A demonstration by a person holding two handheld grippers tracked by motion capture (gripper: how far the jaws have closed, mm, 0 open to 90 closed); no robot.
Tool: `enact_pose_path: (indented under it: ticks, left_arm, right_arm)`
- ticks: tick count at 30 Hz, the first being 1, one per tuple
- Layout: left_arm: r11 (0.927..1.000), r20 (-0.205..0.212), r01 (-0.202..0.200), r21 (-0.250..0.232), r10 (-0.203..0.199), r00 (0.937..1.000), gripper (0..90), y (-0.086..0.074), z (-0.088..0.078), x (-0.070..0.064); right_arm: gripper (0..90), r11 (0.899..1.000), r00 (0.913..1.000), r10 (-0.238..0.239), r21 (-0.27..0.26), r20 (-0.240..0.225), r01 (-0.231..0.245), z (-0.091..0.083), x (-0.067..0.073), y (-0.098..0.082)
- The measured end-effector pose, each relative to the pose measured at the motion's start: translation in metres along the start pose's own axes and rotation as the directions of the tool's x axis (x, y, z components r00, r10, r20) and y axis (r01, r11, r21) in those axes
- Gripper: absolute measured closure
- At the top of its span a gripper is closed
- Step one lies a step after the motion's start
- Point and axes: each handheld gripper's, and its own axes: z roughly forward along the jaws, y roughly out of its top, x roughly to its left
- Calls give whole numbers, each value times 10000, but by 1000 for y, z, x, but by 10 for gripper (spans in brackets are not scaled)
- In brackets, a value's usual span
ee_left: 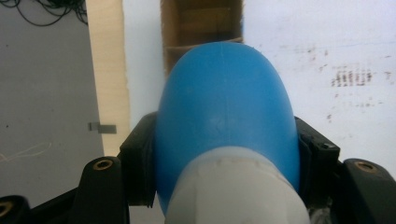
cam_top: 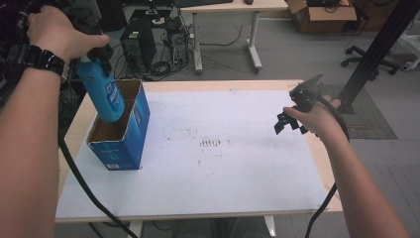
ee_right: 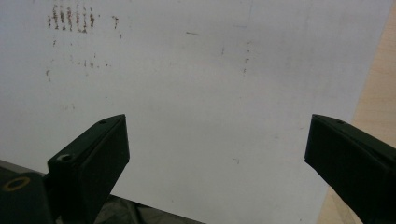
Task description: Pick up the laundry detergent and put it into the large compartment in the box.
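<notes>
A blue plastic bottle (cam_top: 104,92) with a white cap end hangs bottom-down over the open top of a blue cardboard box (cam_top: 124,139) at the table's left. My left gripper (cam_top: 94,57) is shut on the bottle near its neck. In the left gripper view the blue bottle (ee_left: 226,112) sits between the black jaws, white cap nearest the camera, and the box's brown inside (ee_left: 201,25) lies beyond it. My right gripper (cam_top: 287,121) hovers open over the white sheet at the right. In the right gripper view its gripper (ee_right: 217,147) has nothing between the jaws.
A white sheet (cam_top: 208,163) with a patch of dark smudges (cam_top: 214,144) covers the wooden table. Beyond the far edge stand a computer tower (cam_top: 137,42), tangled cables and another desk. A black metal post (cam_top: 376,49) rises at the right. A cable (cam_top: 84,183) trails from the left gripper.
</notes>
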Motion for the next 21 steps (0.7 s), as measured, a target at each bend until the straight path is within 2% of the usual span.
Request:
enact_pose_path:
  ticks: [4,15,21]
  left_arm:
    - [9997,25,104,227,-105,9999,375,-1,17,7]
    - [9983,72,188,546,-192,9998,375,-6,59,12]
    - [9965,401,194,811,-227,9989,375,-10,87,14]
  right_arm:
    - [65,10000,10000,-5,85,42,5,3,1,1]
    - [66,9998,9999,-77,199,79,76,11,4,2]
    - [66,9996,9998,-176,213,65,175,15,7,2]
